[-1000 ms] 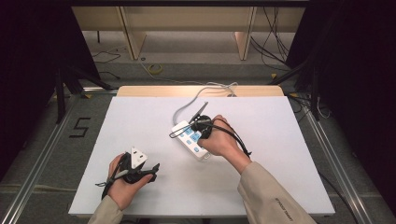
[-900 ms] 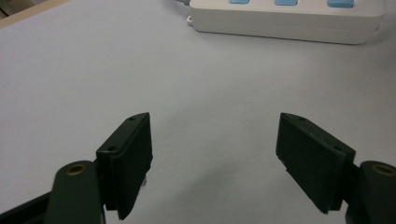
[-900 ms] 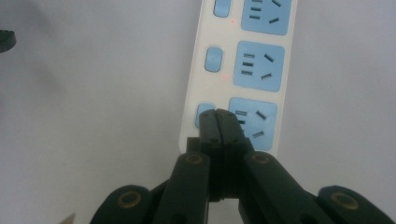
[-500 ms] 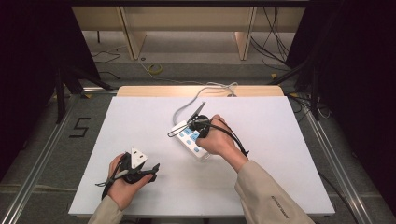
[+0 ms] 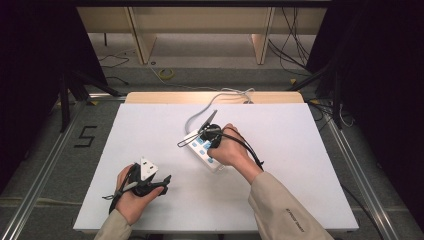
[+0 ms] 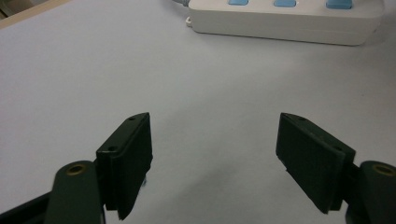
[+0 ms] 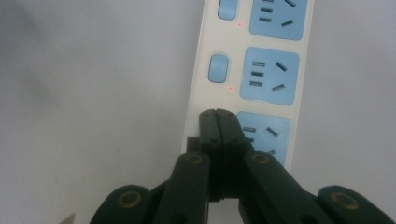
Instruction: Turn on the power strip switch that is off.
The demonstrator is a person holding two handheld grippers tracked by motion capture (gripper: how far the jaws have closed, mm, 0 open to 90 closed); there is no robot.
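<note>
A white power strip with blue sockets lies in the middle of the white table. My right gripper is over it, pointing down. In the right gripper view the jaws of the right gripper are shut together, tips on the strip where the nearest socket's switch sits; that switch is hidden under them. Small red lights glow beside the two switches farther along. My left gripper rests near the table's front left. Its jaws stand open with nothing between them, facing the strip.
The strip's white cord runs from the strip to the table's far edge and drops off there. Wooden shelving legs and loose cables are on the floor beyond. Metal rails run along both sides of the table.
My right hand has shifted slightly down toward the strip. The left hand has kept still.
</note>
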